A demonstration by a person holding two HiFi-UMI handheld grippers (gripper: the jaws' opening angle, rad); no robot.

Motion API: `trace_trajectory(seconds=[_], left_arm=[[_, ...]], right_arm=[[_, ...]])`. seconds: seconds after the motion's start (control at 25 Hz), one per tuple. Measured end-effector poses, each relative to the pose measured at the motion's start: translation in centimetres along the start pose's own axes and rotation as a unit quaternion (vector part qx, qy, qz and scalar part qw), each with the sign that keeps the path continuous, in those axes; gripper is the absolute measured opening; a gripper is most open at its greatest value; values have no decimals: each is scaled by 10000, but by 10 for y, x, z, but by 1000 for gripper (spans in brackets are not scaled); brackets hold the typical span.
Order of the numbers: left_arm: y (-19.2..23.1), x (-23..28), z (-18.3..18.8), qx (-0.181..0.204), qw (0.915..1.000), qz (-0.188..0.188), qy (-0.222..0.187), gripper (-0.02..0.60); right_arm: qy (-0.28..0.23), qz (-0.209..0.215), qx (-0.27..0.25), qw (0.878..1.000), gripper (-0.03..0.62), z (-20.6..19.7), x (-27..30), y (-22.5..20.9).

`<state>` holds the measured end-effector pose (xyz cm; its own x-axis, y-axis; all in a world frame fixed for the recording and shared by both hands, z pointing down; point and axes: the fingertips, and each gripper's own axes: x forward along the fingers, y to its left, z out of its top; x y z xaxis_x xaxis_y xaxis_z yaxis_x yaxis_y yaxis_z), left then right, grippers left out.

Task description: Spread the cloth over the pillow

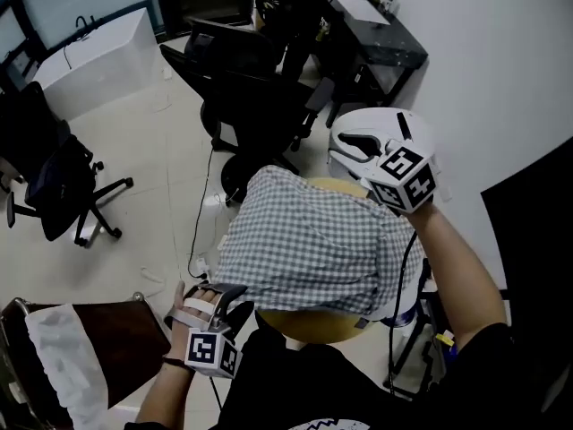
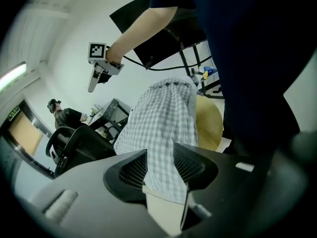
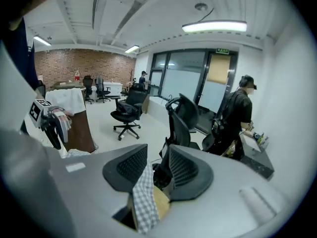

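Checked cloth (image 1: 309,240) draped over yellow pillow (image 1: 309,327); pillow near and far edges show bare. Left gripper (image 2: 161,171) at cloth near-left corner, jaws about half apart, cloth hem lying loose between them. Right gripper (image 3: 153,168) high over pillow far-right edge, jaws about half apart, cloth corner hanging against one pad, not pinched.

Office rm, pale tile floor (image 1: 134,150), white wall (image 1: 501,61). Just past the fingers (image 3: 184,170) of the right gripper (image 3: 154,150): black office chair (image 3: 181,118); 2nd chair (image 3: 126,114) further out to their L. Glass partition (image 3: 183,78) behind, brick wall (image 3: 79,63) far L w/ more chairs (image 3: 94,88) before it, dark desk (image 3: 255,157) to R, strip light (image 3: 214,27) overhead.
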<state>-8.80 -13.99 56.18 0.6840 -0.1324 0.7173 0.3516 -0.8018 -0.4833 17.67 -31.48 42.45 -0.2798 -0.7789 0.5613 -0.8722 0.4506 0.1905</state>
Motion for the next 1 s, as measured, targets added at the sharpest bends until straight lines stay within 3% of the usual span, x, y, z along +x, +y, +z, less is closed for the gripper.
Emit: trace_trajectory(seconds=[0.16, 0.36, 0.64, 0.84, 1.0], left_arm=[[-11, 19, 58, 8, 9981, -232, -571, 155], [5, 61, 144, -643, 9894, -567, -1173, 155], [50, 144, 204, -1446, 9805, -905, -976, 155], [56, 195, 213, -1442, 9822, -1143, -388, 155], [60, 226, 214, -1622, 9776, -1299, -336, 155]], right_arm=[[-296, -444, 71, 9985, 147, -23, -92, 8], [-378, -775, -92, 9962, 147, -78, -185, 35], [-459, -1163, -126, 9921, 147, -154, -277, 81], [-573, -1367, 350, 9883, 147, -194, -321, 106], [-666, -1516, 957, 9815, 147, -221, -337, 121]])
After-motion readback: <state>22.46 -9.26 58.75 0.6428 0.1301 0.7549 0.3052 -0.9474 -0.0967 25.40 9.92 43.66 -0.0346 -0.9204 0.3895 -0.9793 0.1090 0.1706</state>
